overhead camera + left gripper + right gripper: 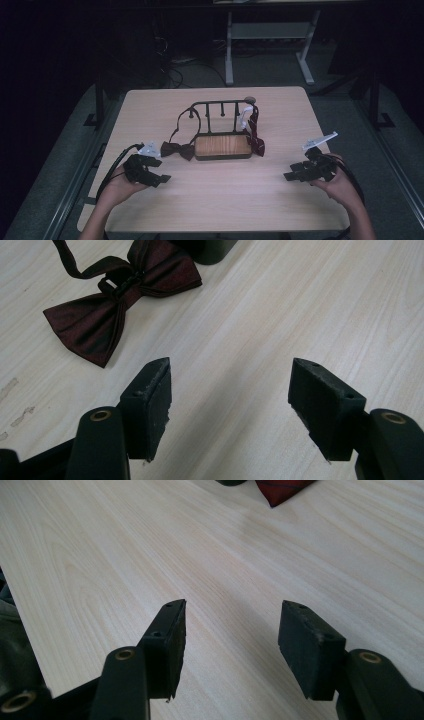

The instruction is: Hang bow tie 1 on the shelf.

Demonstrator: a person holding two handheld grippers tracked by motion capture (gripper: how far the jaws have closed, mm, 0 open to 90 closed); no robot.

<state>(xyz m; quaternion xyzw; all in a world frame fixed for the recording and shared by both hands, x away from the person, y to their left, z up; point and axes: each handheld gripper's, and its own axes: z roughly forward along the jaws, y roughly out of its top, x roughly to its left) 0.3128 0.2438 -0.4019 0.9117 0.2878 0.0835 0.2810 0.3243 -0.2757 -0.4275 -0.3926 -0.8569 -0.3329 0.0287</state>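
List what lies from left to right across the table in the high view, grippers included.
left gripper → bow tie → rack's wooden base → dark red necktie hanging at the rack's right end → right gripper

Bow tie (177, 149) lies left of rack (223, 145); necktie (256, 140), seemingly hanging, at its right

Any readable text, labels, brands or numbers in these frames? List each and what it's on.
None readable.
White tag hanging on the rack: too small and blurred to tell whether it carries print.
Bow tie, the red tie, the table and both grippers' jaws, seen close: no lettering or marks.
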